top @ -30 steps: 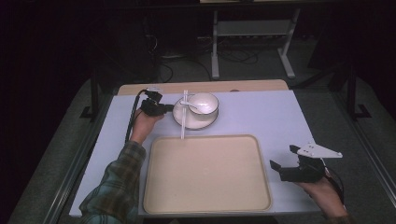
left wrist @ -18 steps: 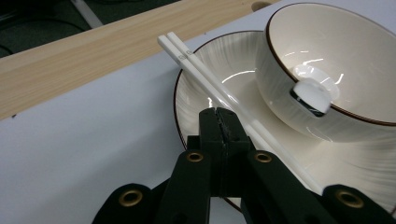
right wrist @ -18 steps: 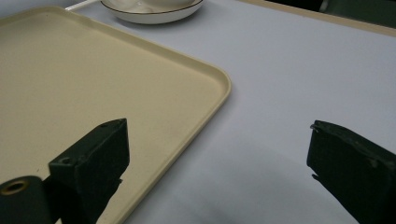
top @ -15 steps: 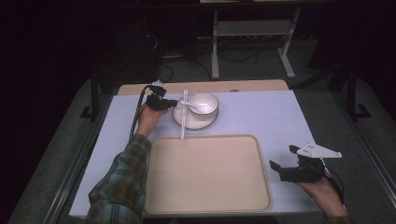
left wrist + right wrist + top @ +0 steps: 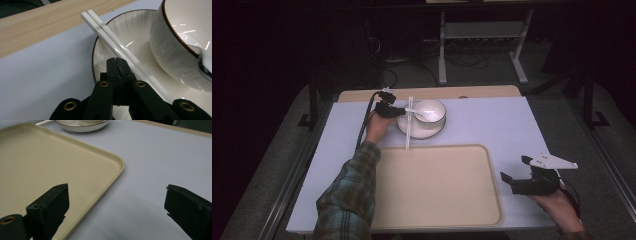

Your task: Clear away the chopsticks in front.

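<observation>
Moved: your left gripper point(image 5: 404, 109) has slid in, jaws closed on nothing, beside the white chopsticks point(image 5: 117, 47).
Right gripper point(image 5: 512, 176): wide open, empty.
Surface: pale lilac table mat point(image 5: 497, 125), dark room behind.

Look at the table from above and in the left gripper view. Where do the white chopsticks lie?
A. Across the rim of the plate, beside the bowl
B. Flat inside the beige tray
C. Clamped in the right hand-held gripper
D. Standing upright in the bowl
A: the chopsticks lie across the rim of the plate next to the bowl, and the tray holds nothing.
</observation>
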### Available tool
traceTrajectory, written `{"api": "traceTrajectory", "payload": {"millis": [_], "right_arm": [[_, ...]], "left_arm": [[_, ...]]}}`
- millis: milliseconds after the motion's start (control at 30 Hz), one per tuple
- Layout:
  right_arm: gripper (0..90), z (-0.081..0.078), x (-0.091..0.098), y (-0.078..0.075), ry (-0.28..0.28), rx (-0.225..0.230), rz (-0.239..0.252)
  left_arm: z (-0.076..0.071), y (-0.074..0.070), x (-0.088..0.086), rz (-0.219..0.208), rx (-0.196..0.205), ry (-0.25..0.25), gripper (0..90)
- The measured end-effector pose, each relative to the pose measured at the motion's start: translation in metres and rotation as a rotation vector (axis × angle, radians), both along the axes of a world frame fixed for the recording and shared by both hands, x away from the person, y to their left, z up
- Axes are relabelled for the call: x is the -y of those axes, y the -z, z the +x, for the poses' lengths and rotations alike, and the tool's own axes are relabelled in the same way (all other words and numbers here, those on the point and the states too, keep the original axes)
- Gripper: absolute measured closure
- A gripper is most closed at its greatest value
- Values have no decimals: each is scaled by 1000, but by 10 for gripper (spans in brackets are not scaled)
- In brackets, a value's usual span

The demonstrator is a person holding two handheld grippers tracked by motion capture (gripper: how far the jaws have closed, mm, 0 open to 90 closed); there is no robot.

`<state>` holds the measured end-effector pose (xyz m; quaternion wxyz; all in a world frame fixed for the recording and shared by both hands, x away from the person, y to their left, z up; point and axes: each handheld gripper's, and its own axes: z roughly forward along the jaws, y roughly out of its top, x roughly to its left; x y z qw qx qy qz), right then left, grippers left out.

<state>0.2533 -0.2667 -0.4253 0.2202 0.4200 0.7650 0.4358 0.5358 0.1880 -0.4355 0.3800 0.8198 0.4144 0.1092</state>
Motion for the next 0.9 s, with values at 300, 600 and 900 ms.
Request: {"api": "traceTrajectory", "payload": {"millis": [300, 600, 900], "right_arm": [[55, 0, 1, 0, 2, -1, 5], [55, 0, 1, 0, 3, -1, 6], [55, 0, 2, -1, 3, 1, 7]], "left_arm": [[3, 7, 7, -36, -15, 2, 898], [1, 7, 9, -40, -19, 19, 897], [-13, -3, -10, -16, -31, -8, 897]]}}
